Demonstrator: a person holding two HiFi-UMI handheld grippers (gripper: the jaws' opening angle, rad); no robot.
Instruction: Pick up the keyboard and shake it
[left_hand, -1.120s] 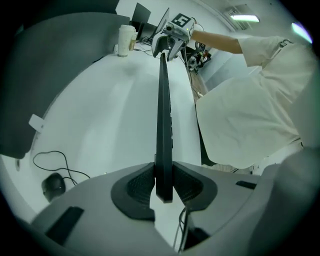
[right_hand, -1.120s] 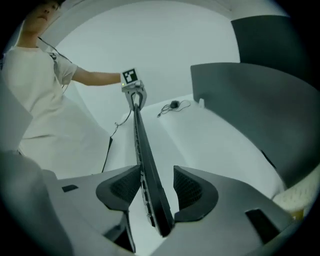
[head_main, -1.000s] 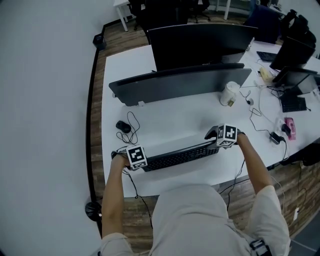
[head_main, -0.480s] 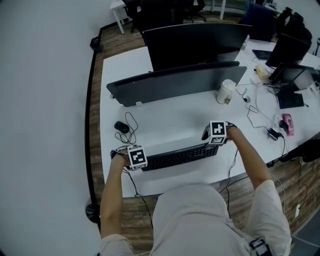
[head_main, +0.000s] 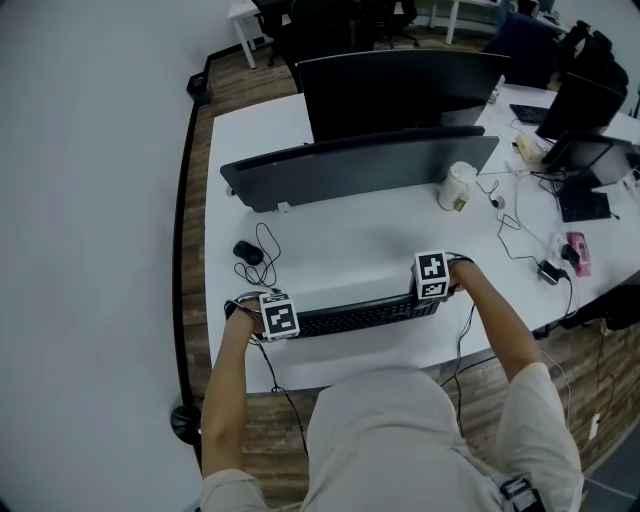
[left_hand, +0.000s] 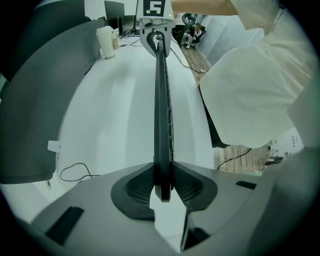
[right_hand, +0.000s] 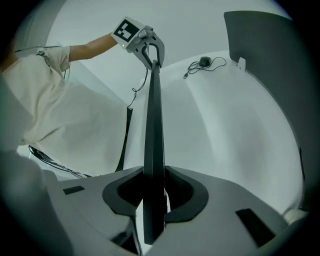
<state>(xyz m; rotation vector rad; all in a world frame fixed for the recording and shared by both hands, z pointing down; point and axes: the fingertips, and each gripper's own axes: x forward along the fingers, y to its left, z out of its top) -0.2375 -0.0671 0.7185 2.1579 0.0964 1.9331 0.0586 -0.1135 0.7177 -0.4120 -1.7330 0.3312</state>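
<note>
White desk (head_main: 340, 255), wood floor (head_main: 590, 380), black keyboard (head_main: 360, 315)

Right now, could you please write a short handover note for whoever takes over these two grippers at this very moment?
Left gripper: shut on the left end of the keyboard.
Right gripper: jaws have just been closing; now clamped on the right end.
The keyboard lies along the near side of the desk, seemingly not lifted yet.
Done: both ends gripped.
Left: lift it and shake it.
</note>
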